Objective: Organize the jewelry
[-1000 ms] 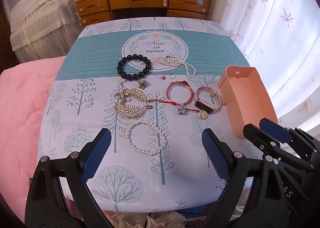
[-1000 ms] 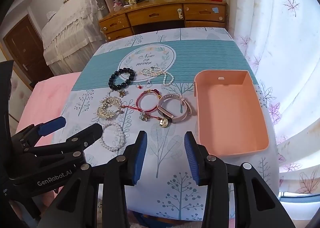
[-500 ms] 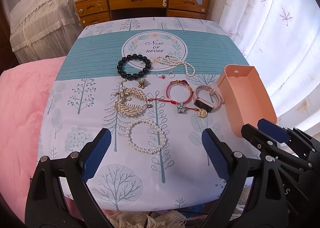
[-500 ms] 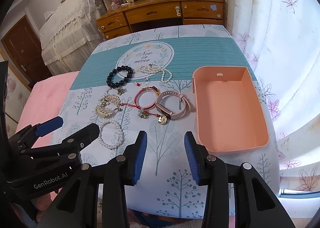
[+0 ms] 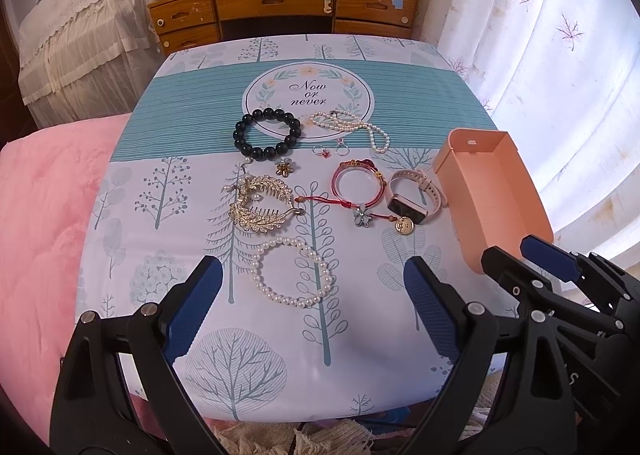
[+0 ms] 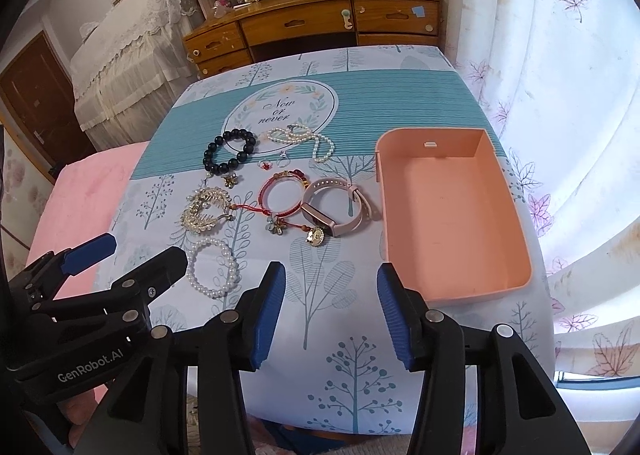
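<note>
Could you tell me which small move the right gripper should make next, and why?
Probably ease the right gripper forward and down toward the pink watch. Its jaws have just been opening and hold nothing, the watch lies nearest the empty peach tray, and all the jewelry is still on the tablecloth.

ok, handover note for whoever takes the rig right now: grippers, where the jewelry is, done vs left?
Left gripper: open, empty, hovering over the near part of the table by the white pearl bracelet.
Right gripper: empty, jaws have just been opening, nothing between them; it sits just left of the pink tray's near corner.
Jewelry: all on the tablecloth left of the tray: black bead bracelet, pearl necklace, two rings, gold leaf hair comb, red bracelet, pink watch.
Done: nothing, tray is empty.
Left: move every piece into the tray.
</note>
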`<state>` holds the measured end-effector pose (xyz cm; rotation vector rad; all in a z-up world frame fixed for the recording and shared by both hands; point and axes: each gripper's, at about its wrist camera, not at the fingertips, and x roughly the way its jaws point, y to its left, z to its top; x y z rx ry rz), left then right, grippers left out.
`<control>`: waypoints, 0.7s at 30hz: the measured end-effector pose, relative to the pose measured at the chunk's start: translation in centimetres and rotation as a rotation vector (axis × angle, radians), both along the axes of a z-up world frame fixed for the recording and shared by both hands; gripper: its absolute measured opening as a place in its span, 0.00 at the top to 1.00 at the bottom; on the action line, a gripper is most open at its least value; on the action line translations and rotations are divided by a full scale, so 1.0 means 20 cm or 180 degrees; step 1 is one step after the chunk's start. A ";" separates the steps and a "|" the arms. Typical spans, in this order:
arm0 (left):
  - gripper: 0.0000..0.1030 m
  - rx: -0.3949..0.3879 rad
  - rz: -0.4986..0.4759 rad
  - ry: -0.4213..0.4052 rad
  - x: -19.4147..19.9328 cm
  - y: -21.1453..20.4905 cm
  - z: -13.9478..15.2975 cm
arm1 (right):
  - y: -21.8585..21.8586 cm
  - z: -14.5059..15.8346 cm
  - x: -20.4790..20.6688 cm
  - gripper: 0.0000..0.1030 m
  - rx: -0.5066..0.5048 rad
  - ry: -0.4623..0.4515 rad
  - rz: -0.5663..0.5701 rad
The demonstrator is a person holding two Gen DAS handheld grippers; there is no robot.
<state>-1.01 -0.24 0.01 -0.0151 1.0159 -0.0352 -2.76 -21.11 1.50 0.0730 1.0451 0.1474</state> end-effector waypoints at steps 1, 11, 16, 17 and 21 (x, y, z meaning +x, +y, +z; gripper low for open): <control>0.11 0.0001 -0.0001 0.0000 0.00 0.00 0.00 | 0.00 0.00 0.00 0.53 -0.0007 -0.0001 -0.0001; 0.11 0.0005 -0.0022 -0.0007 0.01 -0.01 0.00 | 0.02 0.01 0.00 0.53 -0.0099 -0.0014 -0.0031; 0.11 0.0007 -0.0028 -0.0021 0.01 -0.01 0.01 | 0.02 0.01 0.01 0.53 -0.0144 -0.0014 -0.0062; 0.11 0.0007 -0.0028 -0.0024 0.01 -0.01 0.01 | 0.02 0.00 0.01 0.53 -0.0157 -0.0012 -0.0075; 0.11 0.0011 -0.0012 -0.0026 0.01 0.00 0.01 | 0.02 -0.01 0.03 0.41 -0.0153 0.0031 -0.0103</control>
